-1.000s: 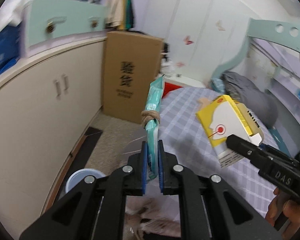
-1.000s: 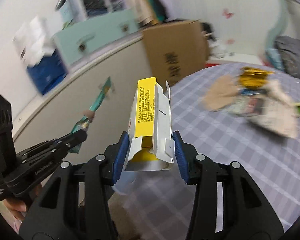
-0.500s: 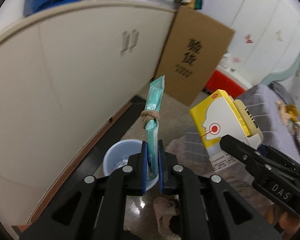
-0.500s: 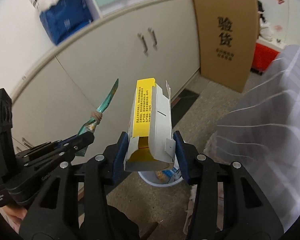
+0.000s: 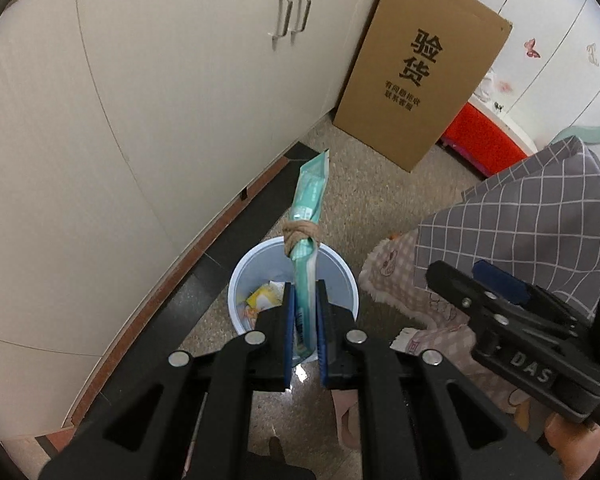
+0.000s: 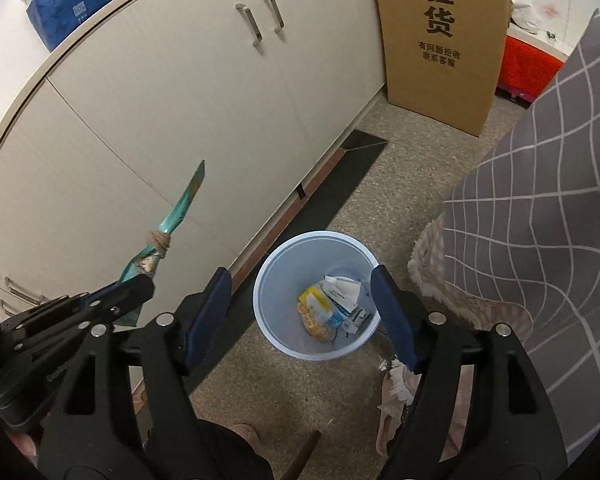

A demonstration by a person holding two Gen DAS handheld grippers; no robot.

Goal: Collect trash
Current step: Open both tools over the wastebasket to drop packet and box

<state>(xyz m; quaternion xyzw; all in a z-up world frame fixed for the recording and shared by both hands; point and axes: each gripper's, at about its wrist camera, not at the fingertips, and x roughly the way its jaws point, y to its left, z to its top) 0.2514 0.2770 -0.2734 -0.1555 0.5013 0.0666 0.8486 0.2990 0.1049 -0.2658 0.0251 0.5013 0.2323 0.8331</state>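
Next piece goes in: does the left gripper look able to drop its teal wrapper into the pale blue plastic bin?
Probably yes: the left gripper, shut on the teal wrapper, hangs over the pale blue bin, whose mouth is uncovered.

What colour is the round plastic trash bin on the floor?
Pale blue round plastic trash bin, clearest in the right wrist view.

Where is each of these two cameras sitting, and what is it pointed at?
Left wrist: rides the left gripper, looking steeply down at the bin; its fingers pinch a teal wrapper.
Right wrist: rides the right gripper, jaws just opened with nothing between them, looking into the bin.
Shared: bin, cardboard box, checked cloth, cabinet, each other's gripper.
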